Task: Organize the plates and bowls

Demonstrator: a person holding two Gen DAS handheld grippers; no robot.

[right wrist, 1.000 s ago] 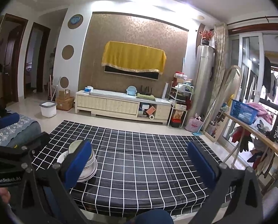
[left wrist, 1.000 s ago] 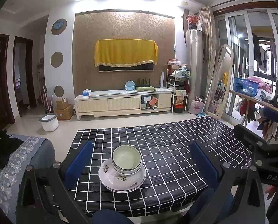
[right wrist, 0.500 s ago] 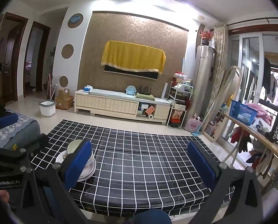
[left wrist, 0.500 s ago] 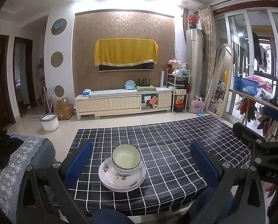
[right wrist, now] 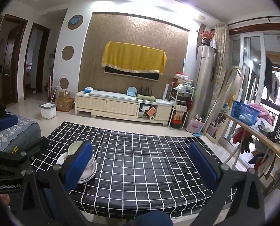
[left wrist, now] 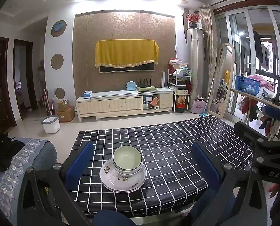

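White bowls (left wrist: 127,159) on plates (left wrist: 123,178) (stacked) | between spread left claw (left wrist: 142,162) | right claw (right wrist: 140,163) spread, empty

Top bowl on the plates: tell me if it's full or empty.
Empty. The left wrist view looks into the top bowl, upright on the stacked plates, and shows only its bare pale inside.

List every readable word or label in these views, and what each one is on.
"GenRobot.AI": on the left gripper's body, seen in the right wrist view.
"DAS": partial, on the right gripper's body, seen in the left wrist view.
"ZIPPO": on a black stand, letters turned over.
Shelf packages: too small to read.
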